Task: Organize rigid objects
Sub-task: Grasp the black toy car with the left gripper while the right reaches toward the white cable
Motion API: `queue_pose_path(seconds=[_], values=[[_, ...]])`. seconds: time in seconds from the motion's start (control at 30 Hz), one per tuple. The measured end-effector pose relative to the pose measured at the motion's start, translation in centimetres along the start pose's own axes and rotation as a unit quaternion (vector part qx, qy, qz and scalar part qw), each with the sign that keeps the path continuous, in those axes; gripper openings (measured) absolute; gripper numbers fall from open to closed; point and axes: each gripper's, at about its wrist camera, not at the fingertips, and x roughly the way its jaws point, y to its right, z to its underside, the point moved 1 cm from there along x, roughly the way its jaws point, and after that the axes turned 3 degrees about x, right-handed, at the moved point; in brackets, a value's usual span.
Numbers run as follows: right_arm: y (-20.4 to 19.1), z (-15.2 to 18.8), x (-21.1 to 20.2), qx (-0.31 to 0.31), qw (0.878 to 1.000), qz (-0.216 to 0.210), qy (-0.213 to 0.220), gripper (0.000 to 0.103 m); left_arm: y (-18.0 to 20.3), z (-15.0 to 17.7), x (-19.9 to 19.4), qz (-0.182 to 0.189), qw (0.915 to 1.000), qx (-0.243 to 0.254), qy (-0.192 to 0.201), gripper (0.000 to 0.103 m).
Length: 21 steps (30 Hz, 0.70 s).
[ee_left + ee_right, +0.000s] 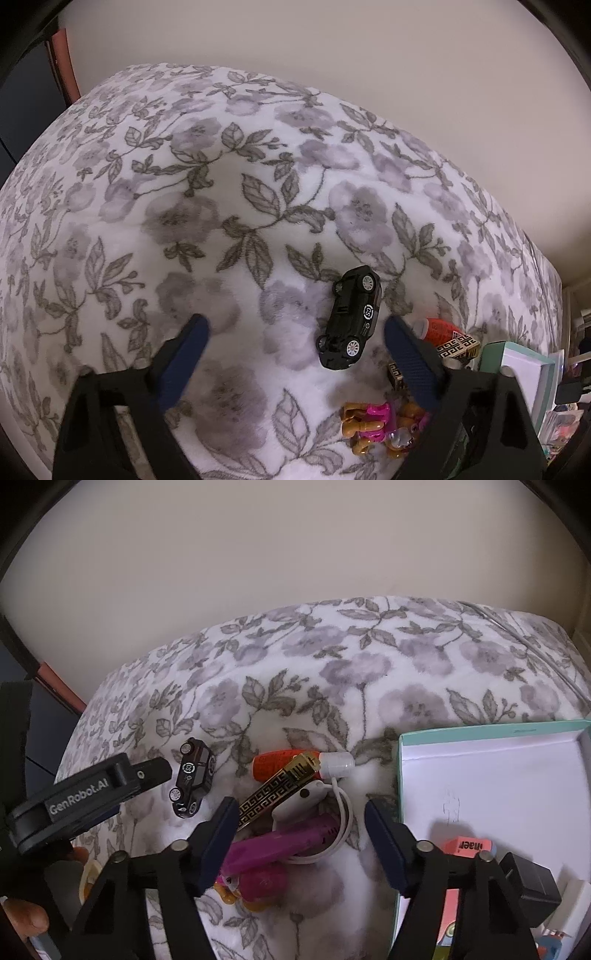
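A black toy car (351, 317) lies on a floral blanket, between the blue pads of my left gripper (295, 323) and nearer the right pad. The jaws stand wide and touch nothing. My right gripper (301, 806) is open over a pile: a gold-and-black patterned bar (280, 790), a white cable with its plug (314, 794) and a purple object (288, 842). An orange tube with a white cap (280, 762) lies just behind the pile. The car (192, 779) shows left of the pile, beside the left gripper's black housing (81, 801).
A teal box with a white inside (480, 727) stands at the right, holding a pink eraser (467, 847) and a black adapter (532, 886). A pink and tan toy figure (380, 421) lies near the front. A hand (26, 919) shows at the lower left. A wall bounds the far side.
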Motion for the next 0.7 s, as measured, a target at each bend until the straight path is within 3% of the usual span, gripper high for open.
queue_pose_path(seconds=[0.07, 0.13, 0.37, 0.57, 0.7], values=[[0.3, -0.1, 0.1, 0.004, 1.0, 0.002, 0.0, 0.059, 0.2, 0.0, 0.4, 0.005, 1.0, 0.003, -0.003, 0.085], [0.6, -0.2, 0.2, 0.008, 1.0, 0.003, 0.0, 0.056, 0.3, 0.1, 0.7, 0.009, 0.9999, 0.005, -0.003, 0.084], [1.3, -0.2, 0.6, 0.011, 1.0, 0.004, -0.002, 0.037, 1.7, 0.4, 1.3, 0.019, 0.9993, 0.032, 0.001, 0.067], [1.3, -0.2, 0.6, 0.001, 1.0, 0.009, -0.007, 0.027, 2.7, 0.8, 2.3, 0.034, 0.9982, 0.05, -0.005, 0.052], [1.3, -0.1, 0.6, -0.003, 1.0, 0.023, -0.013, 0.025, 3.3, 1.0, 2.5, 0.036, 0.9975, 0.06, -0.002, 0.044]])
